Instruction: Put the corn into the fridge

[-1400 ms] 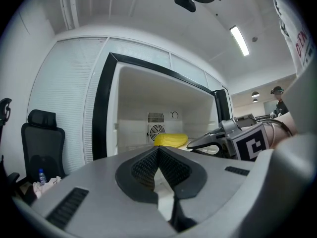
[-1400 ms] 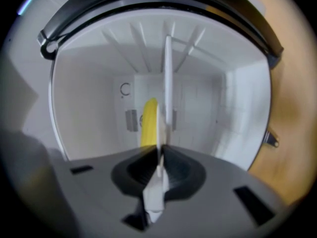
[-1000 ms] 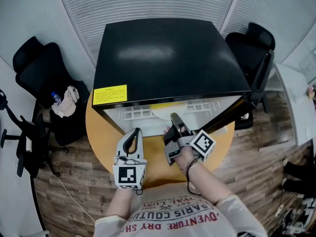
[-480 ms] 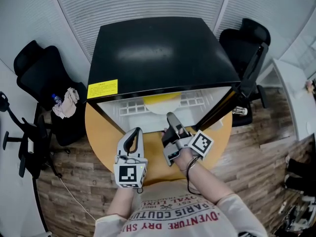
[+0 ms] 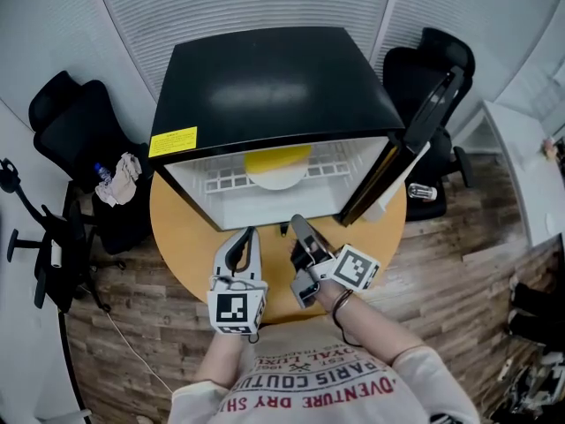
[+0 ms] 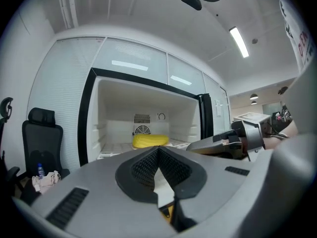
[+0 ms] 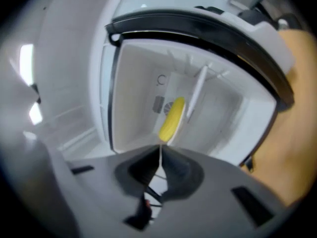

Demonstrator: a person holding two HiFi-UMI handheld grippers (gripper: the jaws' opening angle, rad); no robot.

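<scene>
The corn (image 5: pixel 278 158) was a plain bright yellow cob with no husk on it; its kernels were too small to make out. It lay on a white plate (image 5: pixel 276 180) on the wire shelf inside the open fridge (image 5: pixel 265 87), straight ahead of both grippers and well apart from their tips. Its long axis ran across the shelf, crosswise to the line the grippers pointed along, so the left gripper view met it broadside (image 6: pixel 150 141). I could not tell which end was the tip. In the right gripper view the cob (image 7: pixel 172 119) looked slanted. The left gripper (image 5: pixel 250 234) had its jaws together on nothing. The right gripper (image 5: pixel 298 223), beside it over the round table (image 5: pixel 187 237), was likewise closed and empty.
</scene>
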